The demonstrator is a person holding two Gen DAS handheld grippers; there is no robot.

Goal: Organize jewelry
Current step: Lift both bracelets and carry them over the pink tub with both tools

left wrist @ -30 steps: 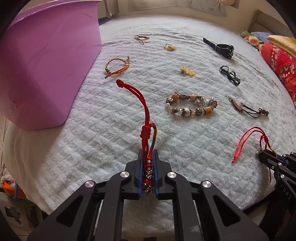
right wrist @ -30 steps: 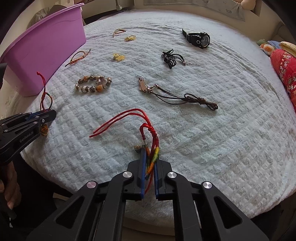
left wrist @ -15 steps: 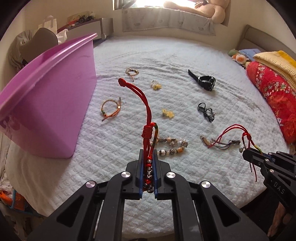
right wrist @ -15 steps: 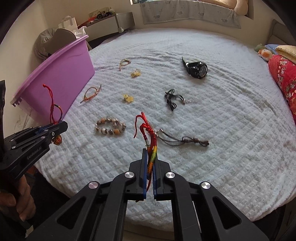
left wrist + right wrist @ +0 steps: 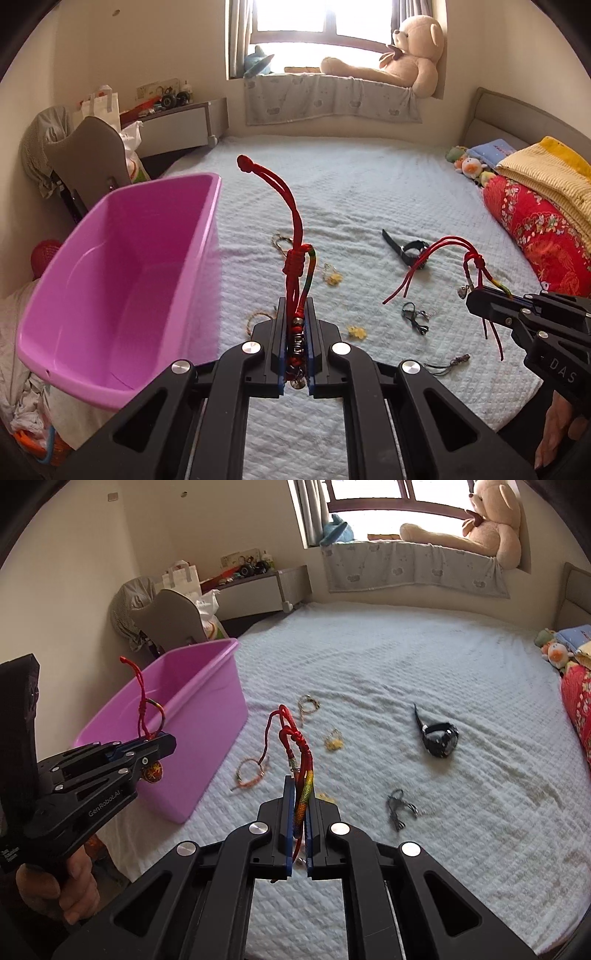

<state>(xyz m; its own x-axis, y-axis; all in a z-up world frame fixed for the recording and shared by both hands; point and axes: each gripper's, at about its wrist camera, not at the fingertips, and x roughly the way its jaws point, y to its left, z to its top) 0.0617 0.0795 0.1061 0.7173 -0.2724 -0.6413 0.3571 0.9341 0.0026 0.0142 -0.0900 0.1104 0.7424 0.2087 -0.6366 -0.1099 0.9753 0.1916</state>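
Observation:
My left gripper (image 5: 295, 314) is shut on a red cord bracelet with beads (image 5: 293, 229), held in the air beside the purple tub (image 5: 122, 280). It also shows in the right wrist view (image 5: 162, 744) with the bracelet (image 5: 142, 701) and a red charm hanging from it. My right gripper (image 5: 298, 794) is shut on a second red cord bracelet with a rainbow band (image 5: 291, 738), raised above the bed. It shows at the right in the left wrist view (image 5: 476, 301) with its red cords (image 5: 436, 258).
On the white bed cover (image 5: 406, 672) lie a black watch (image 5: 439, 736), an orange braided bracelet (image 5: 251, 773), a thin bracelet (image 5: 308, 703), gold charms (image 5: 334, 743) and a dark cord piece (image 5: 399, 808). Red and yellow bedding (image 5: 539, 218) lies at the right.
Both grippers have lifted their red bracelets well up off the bed and tilted up. The left gripper has come closer to the purple tub, whose inside now shows.

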